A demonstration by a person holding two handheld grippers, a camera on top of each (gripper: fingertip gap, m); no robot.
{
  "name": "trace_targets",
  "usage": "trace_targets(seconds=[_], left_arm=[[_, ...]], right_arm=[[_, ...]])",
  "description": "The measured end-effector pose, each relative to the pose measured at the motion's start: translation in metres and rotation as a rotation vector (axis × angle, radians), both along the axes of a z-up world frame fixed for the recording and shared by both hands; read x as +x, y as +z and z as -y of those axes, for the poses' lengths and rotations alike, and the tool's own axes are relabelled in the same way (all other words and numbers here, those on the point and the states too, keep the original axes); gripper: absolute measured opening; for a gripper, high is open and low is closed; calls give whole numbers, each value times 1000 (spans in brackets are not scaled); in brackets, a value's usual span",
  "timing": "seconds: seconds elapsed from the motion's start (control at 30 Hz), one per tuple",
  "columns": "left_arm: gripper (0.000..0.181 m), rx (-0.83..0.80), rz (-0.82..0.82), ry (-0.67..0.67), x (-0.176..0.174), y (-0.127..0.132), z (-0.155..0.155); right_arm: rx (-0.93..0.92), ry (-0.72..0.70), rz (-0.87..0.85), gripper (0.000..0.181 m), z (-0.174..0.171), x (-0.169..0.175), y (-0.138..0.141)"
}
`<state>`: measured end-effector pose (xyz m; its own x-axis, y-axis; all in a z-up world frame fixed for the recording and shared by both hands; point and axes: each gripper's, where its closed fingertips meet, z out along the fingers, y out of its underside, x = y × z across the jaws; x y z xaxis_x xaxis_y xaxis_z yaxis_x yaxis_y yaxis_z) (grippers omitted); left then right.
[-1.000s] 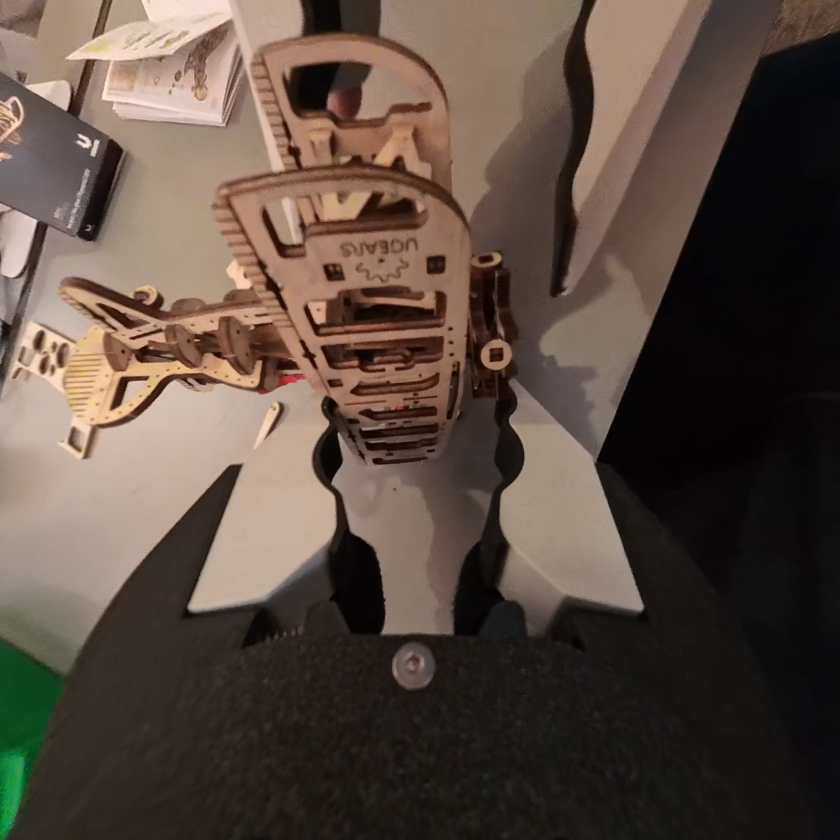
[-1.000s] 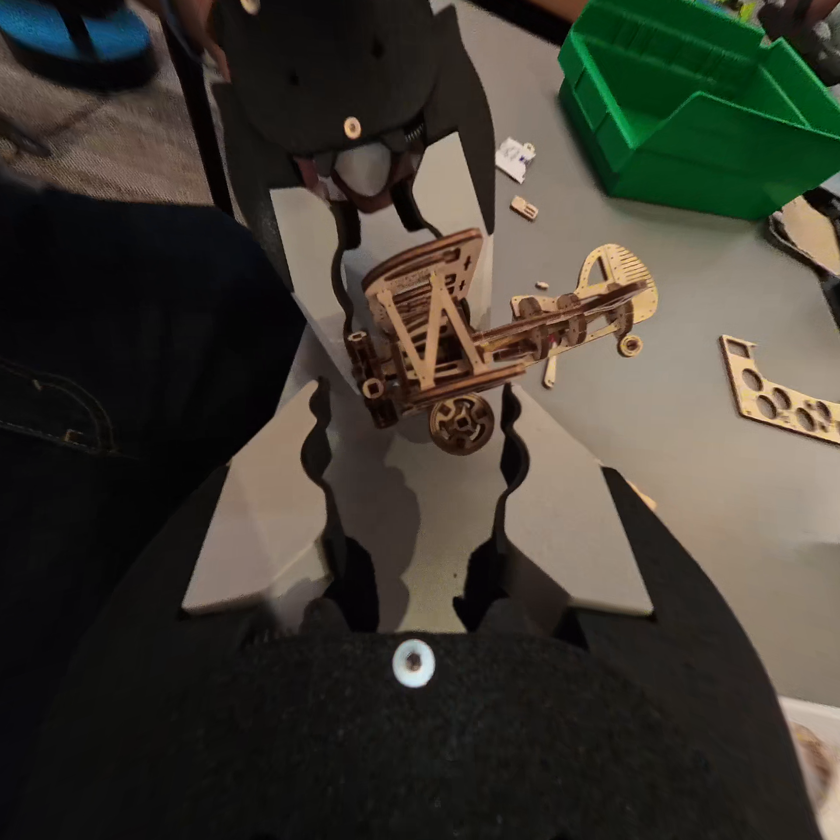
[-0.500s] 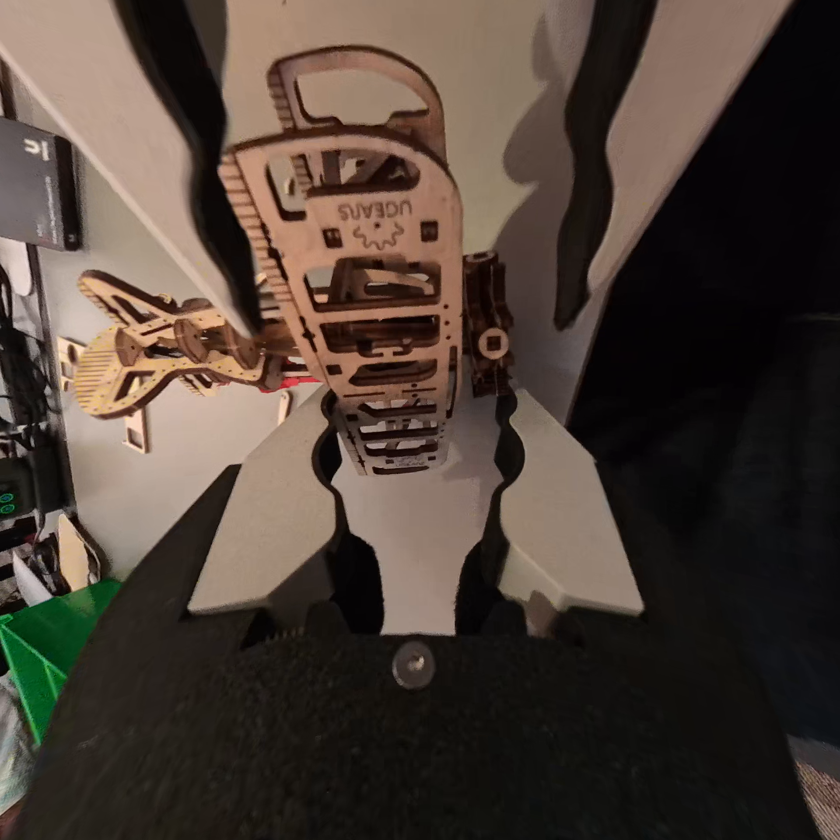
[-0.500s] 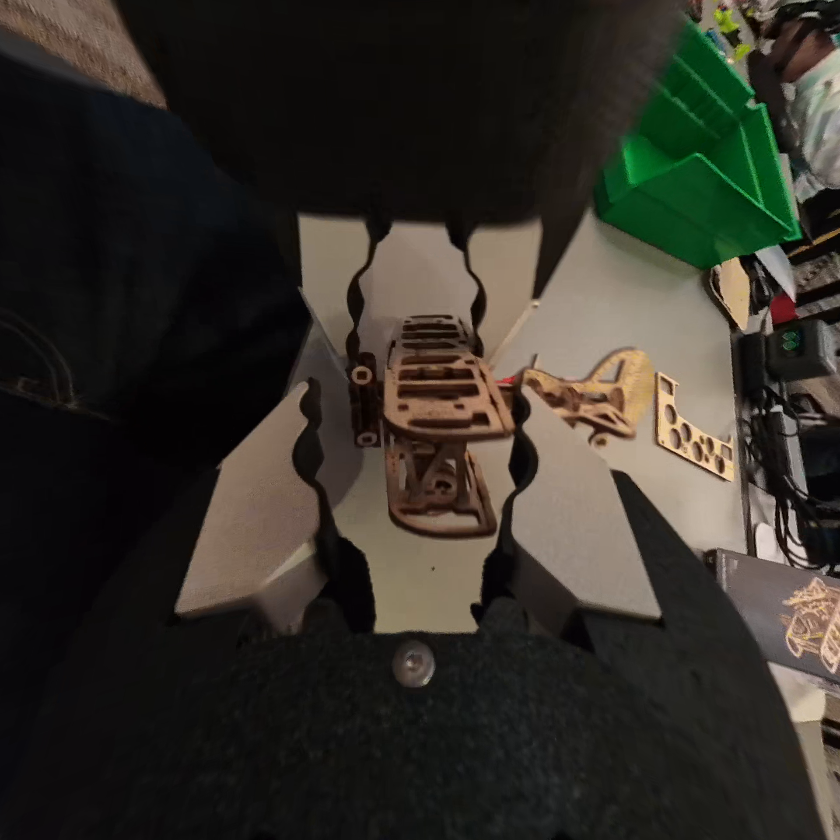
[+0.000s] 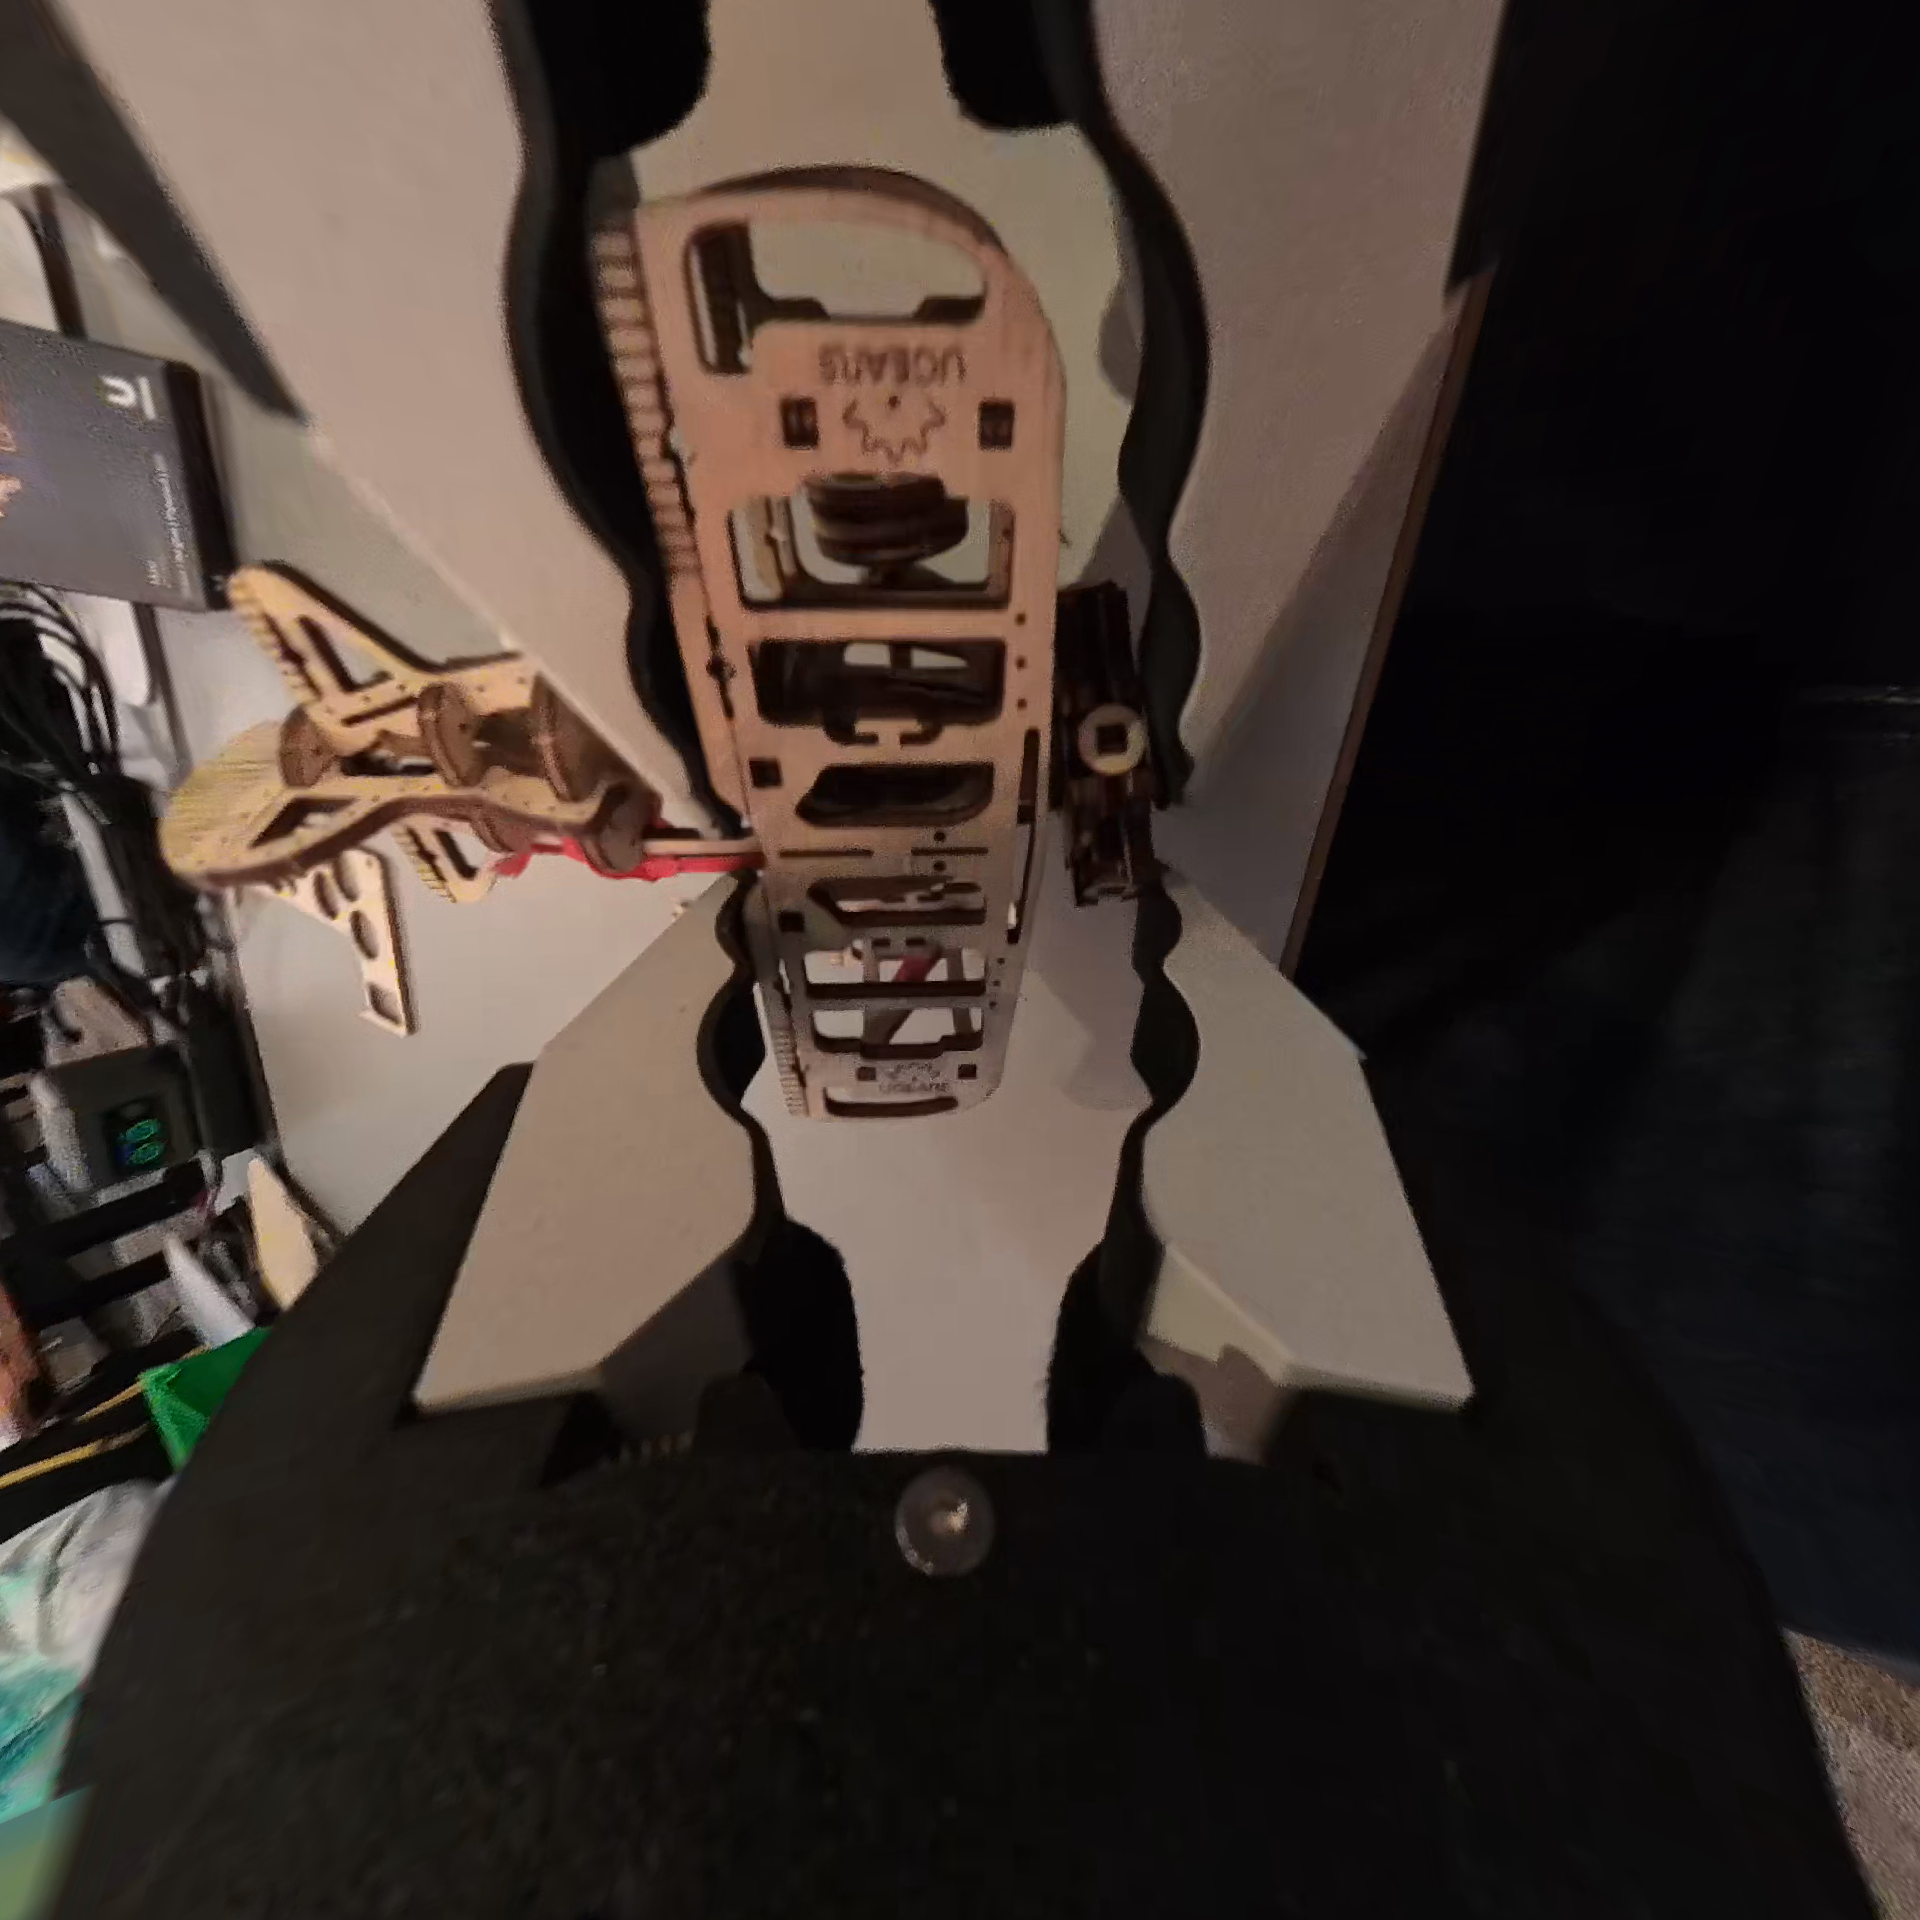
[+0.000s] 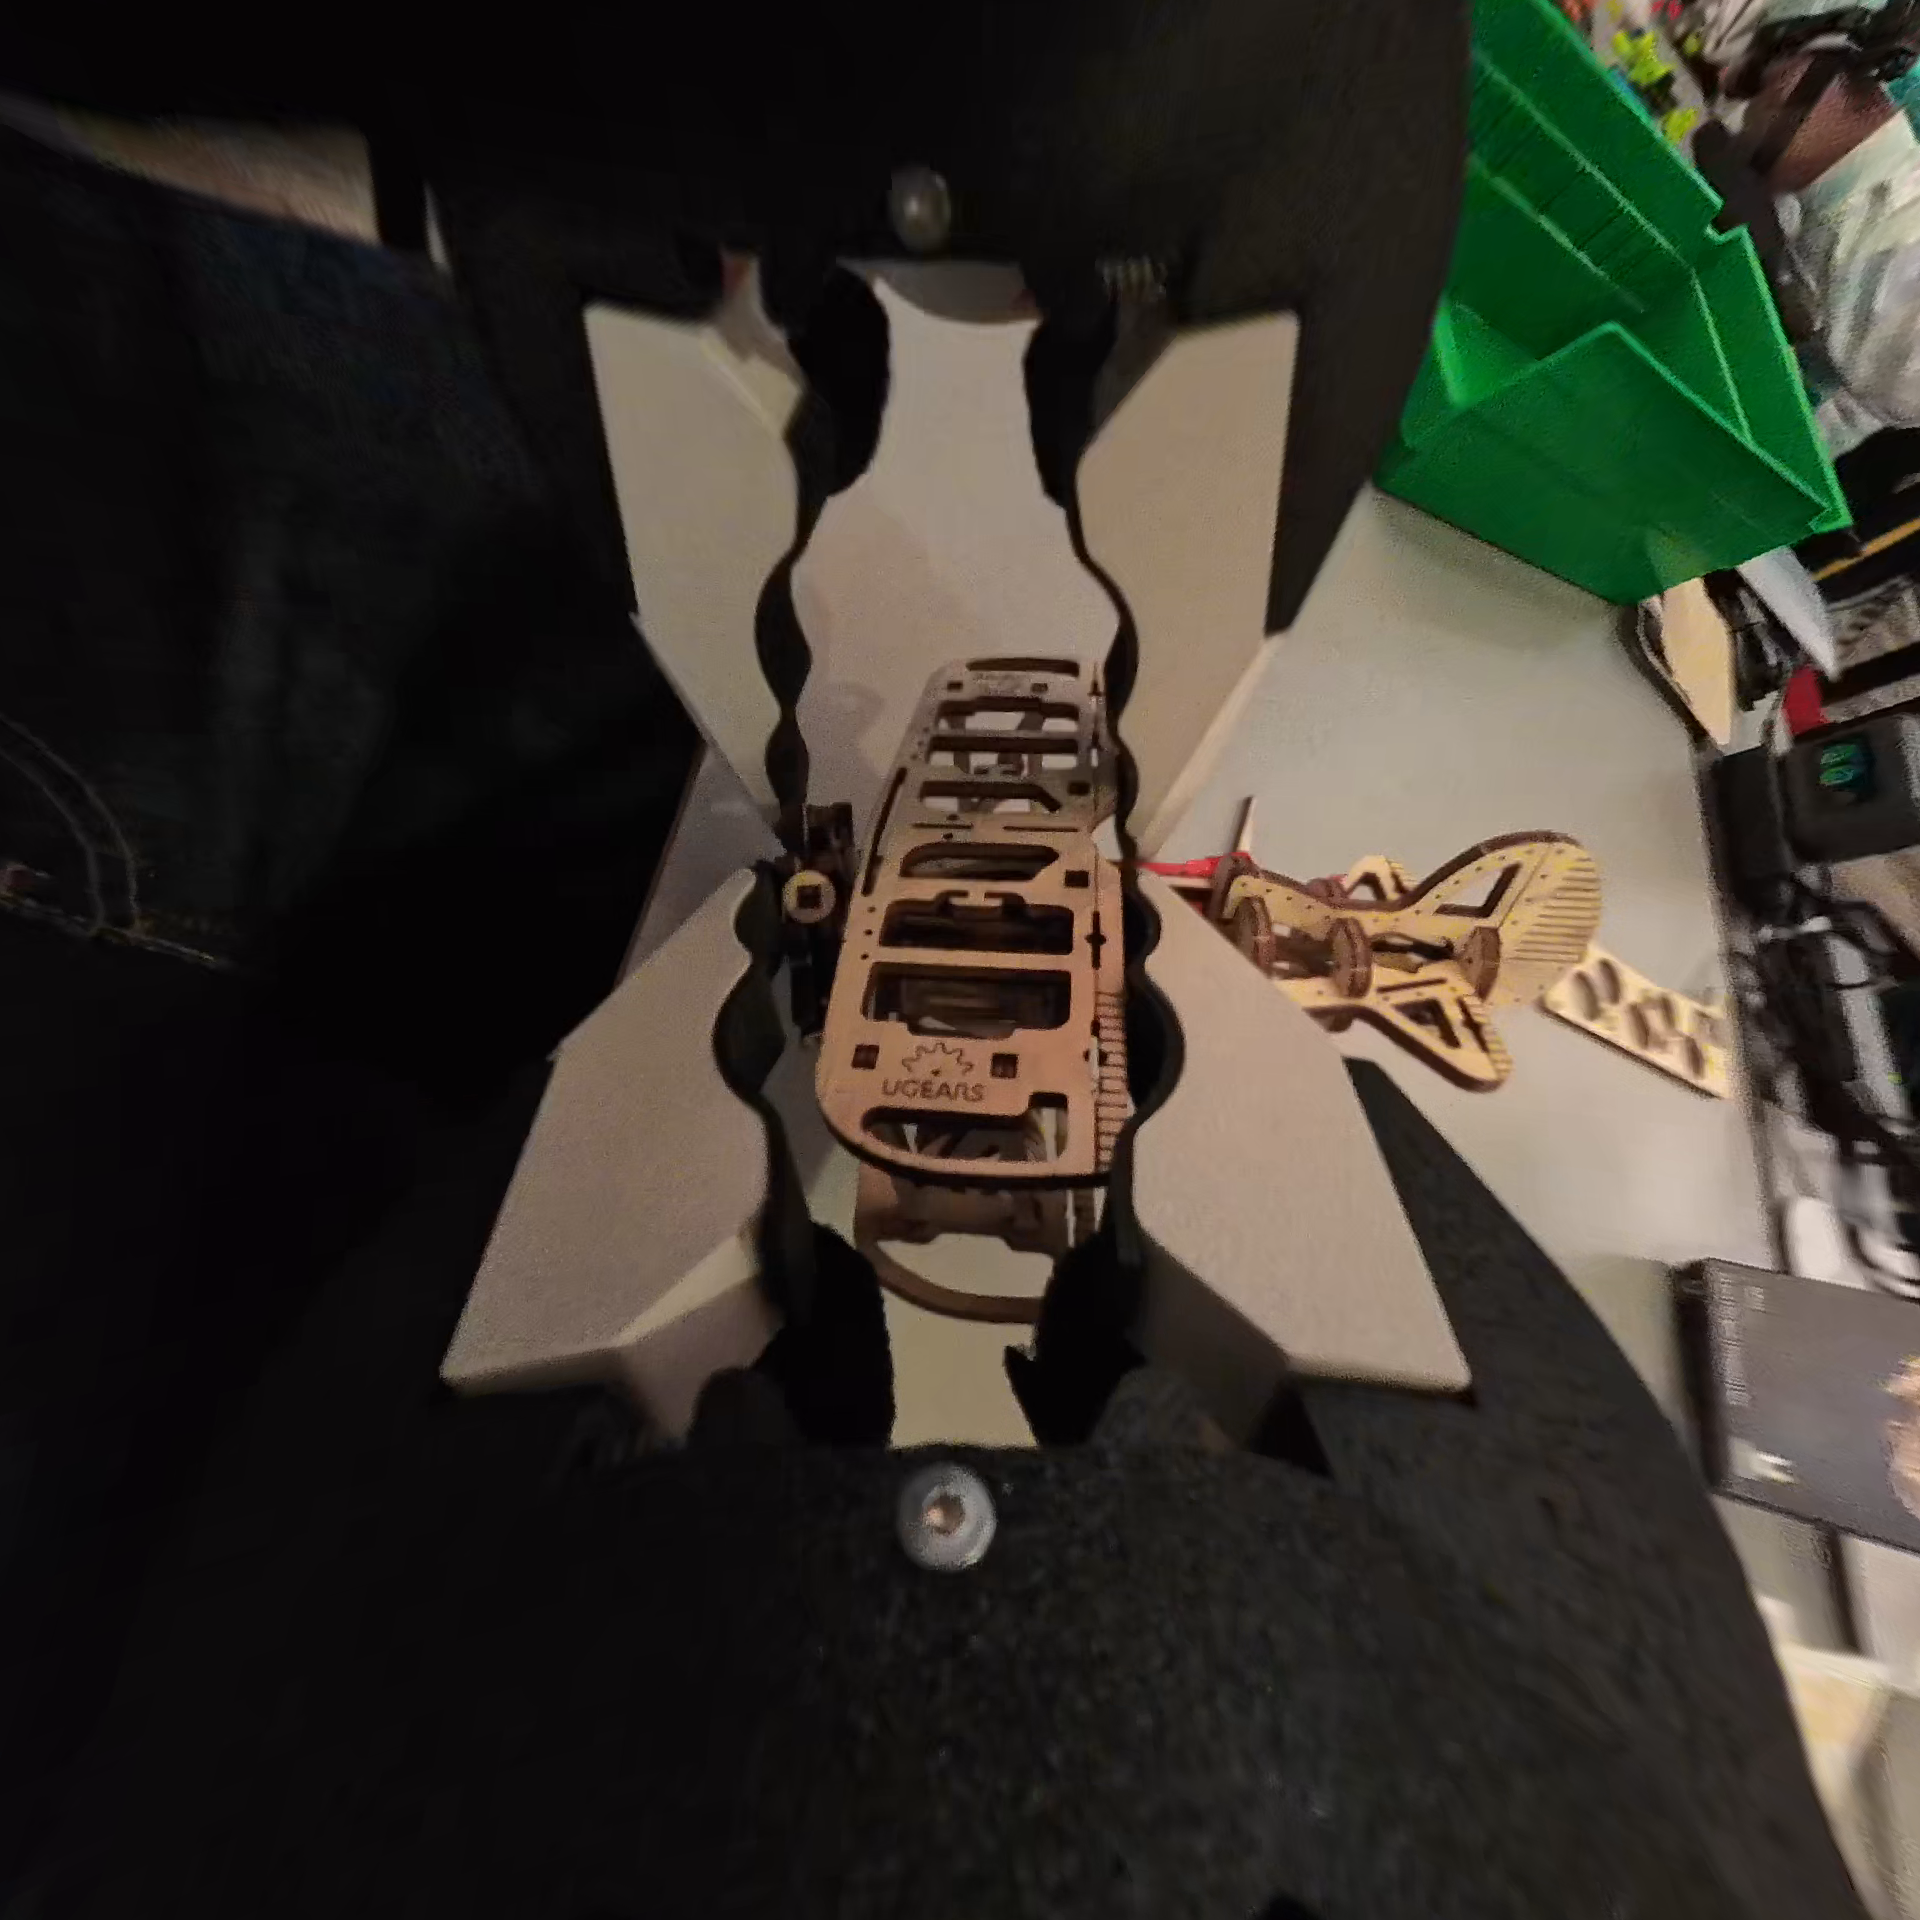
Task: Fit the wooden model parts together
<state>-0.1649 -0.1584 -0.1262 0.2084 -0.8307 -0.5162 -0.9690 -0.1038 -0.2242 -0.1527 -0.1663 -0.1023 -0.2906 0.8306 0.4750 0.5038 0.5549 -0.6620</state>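
left wrist: close, facing right wrist | right wrist: close, facing back | shared: wooden model (image 5: 873,644) (image 6: 987,966) (between both)

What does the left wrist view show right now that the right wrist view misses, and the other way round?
Only the left wrist view: a red strut showing through the wing's lowest slots.

Only the right wrist view: the whole green bin, a person behind it, and a second wing layer beneath the top one.

Both: the wooden model between the facing left gripper and right gripper, its tail, the perforated sheet and the dark box.
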Motion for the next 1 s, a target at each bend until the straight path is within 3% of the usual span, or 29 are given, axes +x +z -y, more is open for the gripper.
trace_targets(seconds=[0.13, 0.27, 0.43, 0.57, 0.63, 0.77, 0.83, 0.9, 1.0], left_arm=[[78, -1, 91, 43, -21, 7, -10], [90, -126, 330, 92, -30, 2, -9], [107, -274, 558, 73, -14, -21, -1], [106, -321, 803, 55, 13, 0, -5], [96, -340, 900, 42, 18, 15, -6], [109, -374, 920, 46, 23, 11, -4], [102, -373, 966, 47, 25, 17, -3], [84, -380, 1008, 34, 25, 26, -2], [71, -364, 986, 14, 24, 29, 0]], right_arm=[[-222, -28, -53, 57, -11, 6, -5], [-360, -42, -113, 58, -18, 7, -8], [-544, -40, -227, 58, -24, 6, 4], [-607, -15, -299, 58, -20, 2, 21], [-638, 0, -334, 58, -17, 1, 30], [-714, 18, -398, 57, -14, 0, 44], [-721, 30, -389, 57, -11, 0, 44], [-736, 35, -395, 57, -10, 0, 44], [-772, 44, -389, 60, -11, 2, 40]])
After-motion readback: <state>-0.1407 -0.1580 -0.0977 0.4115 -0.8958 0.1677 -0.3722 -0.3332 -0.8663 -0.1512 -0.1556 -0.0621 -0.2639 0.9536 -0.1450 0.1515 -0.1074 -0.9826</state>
